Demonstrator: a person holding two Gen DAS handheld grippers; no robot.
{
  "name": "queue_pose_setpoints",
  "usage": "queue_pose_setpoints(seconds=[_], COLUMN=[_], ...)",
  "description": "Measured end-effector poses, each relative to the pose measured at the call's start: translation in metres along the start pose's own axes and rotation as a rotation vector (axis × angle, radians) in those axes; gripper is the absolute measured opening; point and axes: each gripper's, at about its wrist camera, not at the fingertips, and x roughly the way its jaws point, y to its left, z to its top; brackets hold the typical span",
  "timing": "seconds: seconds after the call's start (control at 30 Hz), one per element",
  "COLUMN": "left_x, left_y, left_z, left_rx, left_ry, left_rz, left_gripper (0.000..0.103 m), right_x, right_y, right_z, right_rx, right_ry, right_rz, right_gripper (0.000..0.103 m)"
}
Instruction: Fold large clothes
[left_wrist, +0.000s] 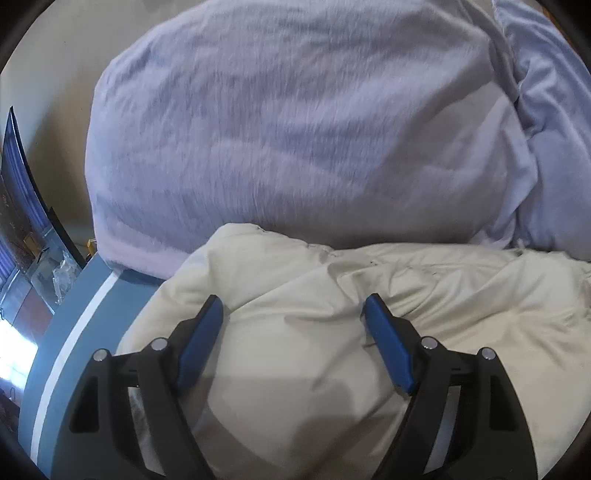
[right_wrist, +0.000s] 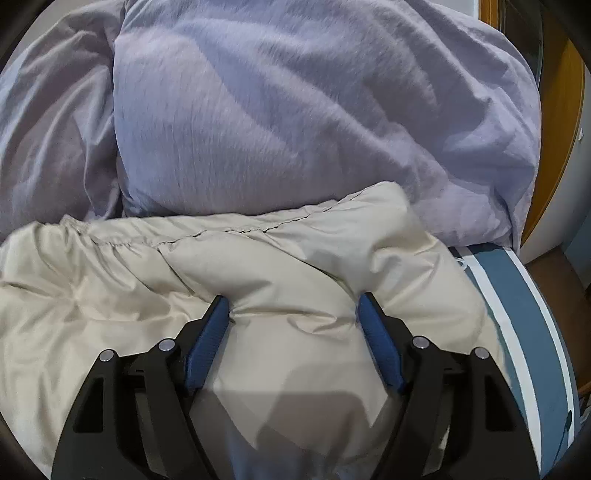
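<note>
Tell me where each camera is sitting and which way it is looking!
Left wrist view: sits on the left gripper, looking down along its open jaws at the cream puffy jacket; only the gripper shows.
Right wrist view: sits on the right gripper, looking down at the jacket; its jaws are opening around a puffy fold.
Both share the jacket, the lilac duvet behind, and the blue striped bedsheet.
</note>
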Motion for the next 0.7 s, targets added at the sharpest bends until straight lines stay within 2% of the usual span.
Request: queue_pose_setpoints(seconds=[0.37, 0.43, 0.53, 0.7], left_x=[0.022, 0.017, -0.003, -0.025], left_y=[0.000, 0.001, 0.011, 0.033], left_z=[-0.006, -0.006, -0.005, 0.006], left_rx=[-0.026, -0.018, -0.021, -0.047], left_ry=[0.020, 0.027, 0.003, -0.045], left_rz=[-0.011, 0.000, -0.024, -0.026], left_gripper=[0.083, 0.083, 0.083, 0.083], right_x=[0.022, 0.014, -0.008, -0.021], right_y=[-0.015, -0.019, -0.031, -0.053], right_z=[-0.004, -0.003, -0.001, 0.011], right_rx=[0.026, 0.030, 0.066, 0.074], right_ry=[0.043, 0.048, -0.004, -0.047], right_rz=[0.016, 0.028, 0.061, 0.014], right_gripper=[0.079, 0.078, 0.078, 0.078])
